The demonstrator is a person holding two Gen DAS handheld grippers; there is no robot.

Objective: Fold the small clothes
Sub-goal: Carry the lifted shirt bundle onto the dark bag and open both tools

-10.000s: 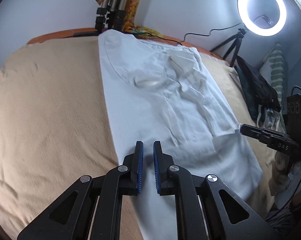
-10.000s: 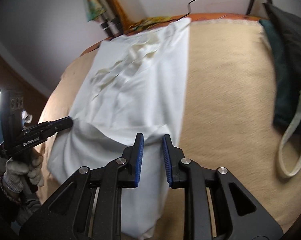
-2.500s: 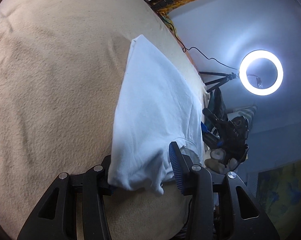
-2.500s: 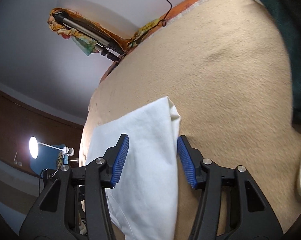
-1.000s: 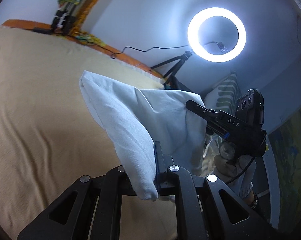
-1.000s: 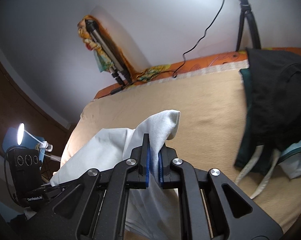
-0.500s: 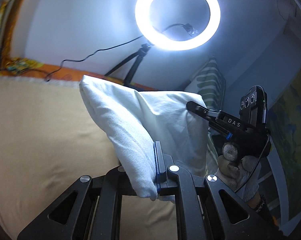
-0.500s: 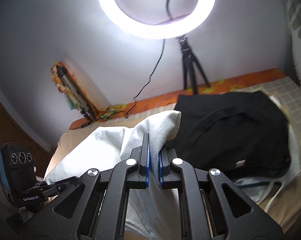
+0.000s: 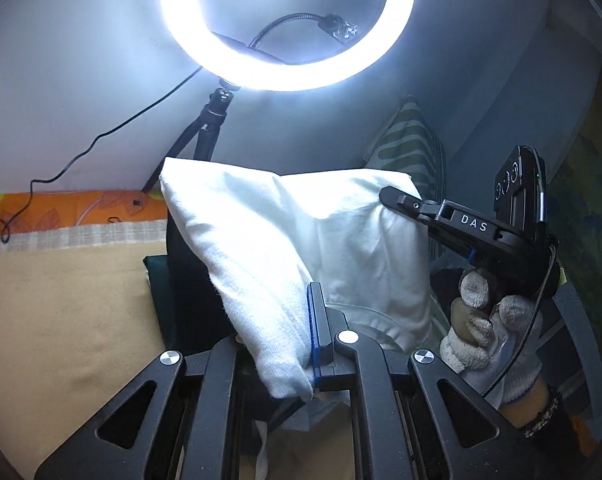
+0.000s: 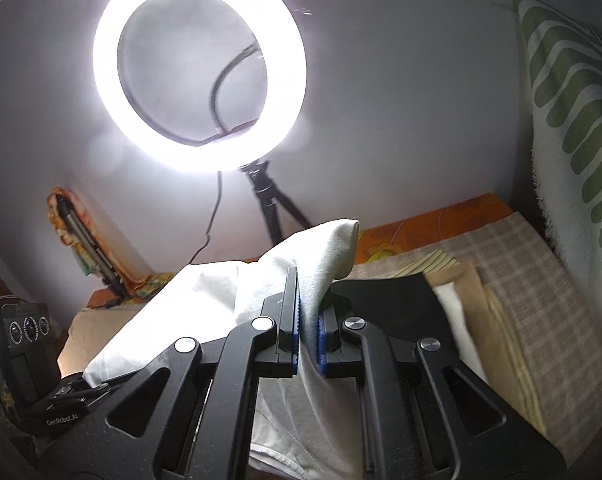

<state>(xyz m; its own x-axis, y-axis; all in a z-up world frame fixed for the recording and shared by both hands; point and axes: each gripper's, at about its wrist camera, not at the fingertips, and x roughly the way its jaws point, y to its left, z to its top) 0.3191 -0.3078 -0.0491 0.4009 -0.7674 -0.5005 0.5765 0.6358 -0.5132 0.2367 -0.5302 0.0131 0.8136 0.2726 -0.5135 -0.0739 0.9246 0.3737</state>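
Left wrist view: left gripper (image 9: 307, 344) clamped on folded white garment (image 9: 301, 236) held in the air, right gripper (image 9: 397, 200) marked "DAS" pinching its far corner, ring light (image 9: 287, 24) above; right wrist view: right gripper (image 10: 307, 320) clamped on the garment (image 10: 221, 292), left gripper (image 10: 67, 396) labelled "GenRobot.AI".

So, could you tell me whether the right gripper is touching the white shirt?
Touching: the right wrist view shows the right gripper shut on the white shirt, fabric pinched between both blue pads.

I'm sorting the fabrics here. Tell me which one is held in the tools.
The white garment: both the left tool and right tool are shut on it, lifted. The black cloth and striped pillow lie untouched.
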